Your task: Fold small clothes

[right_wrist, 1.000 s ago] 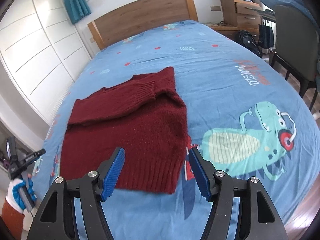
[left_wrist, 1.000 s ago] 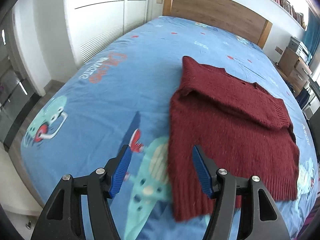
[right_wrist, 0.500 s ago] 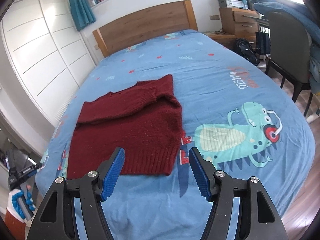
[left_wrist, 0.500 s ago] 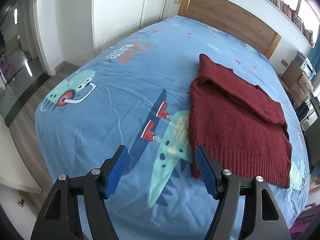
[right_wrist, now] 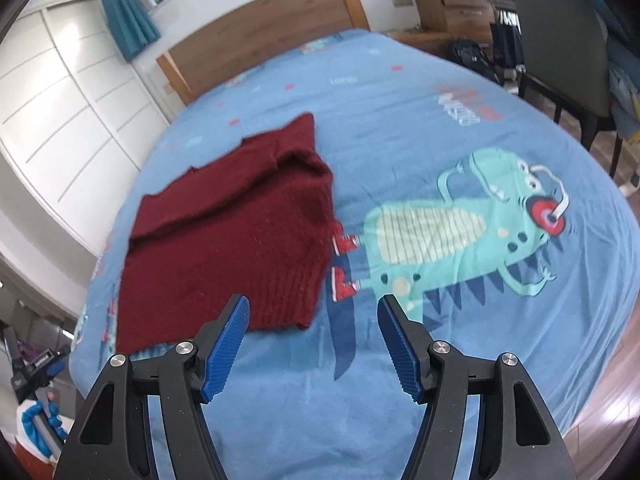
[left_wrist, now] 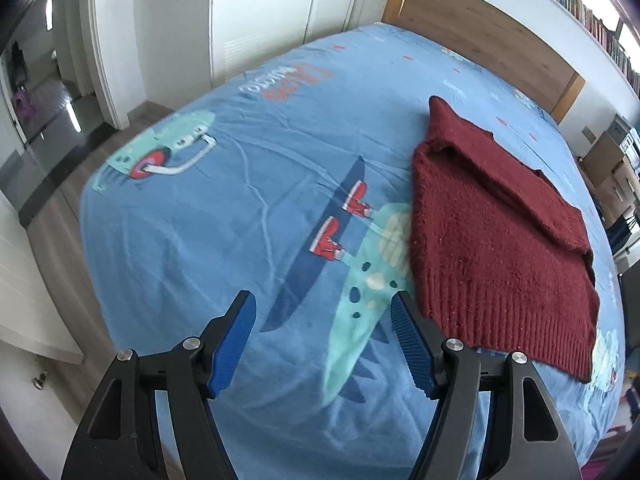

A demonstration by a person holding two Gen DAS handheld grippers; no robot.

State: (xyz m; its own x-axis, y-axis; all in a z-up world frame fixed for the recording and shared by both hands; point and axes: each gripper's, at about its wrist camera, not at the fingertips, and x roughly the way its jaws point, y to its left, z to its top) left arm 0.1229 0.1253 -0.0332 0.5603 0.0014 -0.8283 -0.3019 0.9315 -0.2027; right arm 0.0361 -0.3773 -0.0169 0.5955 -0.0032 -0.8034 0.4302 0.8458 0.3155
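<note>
Sweater (left_wrist: 492, 236) is lying folded flat on the blue bed sheet (left_wrist: 248, 184), its sleeves turned in across the body and its ribbed hem nearest the foot of the bed. In the right wrist view the sweater (right_wrist: 228, 248) is sitting left of centre, its right edge touching the red shoes of the teal monster print (right_wrist: 460, 232). The left gripper (left_wrist: 322, 344) is hovering over the sheet with its blue pads spread wide and nothing between them; its right finger is showing just beside the hem's near corner. The right gripper (right_wrist: 314, 344) is likewise gaping open and empty above the sheet, its left finger overlapping the hem in the picture. A wooden headboard (right_wrist: 264, 44) is standing at the far end, white wardrobe doors (right_wrist: 56, 120) along one side, and a dark chair (right_wrist: 560, 52) beside the other.
</note>
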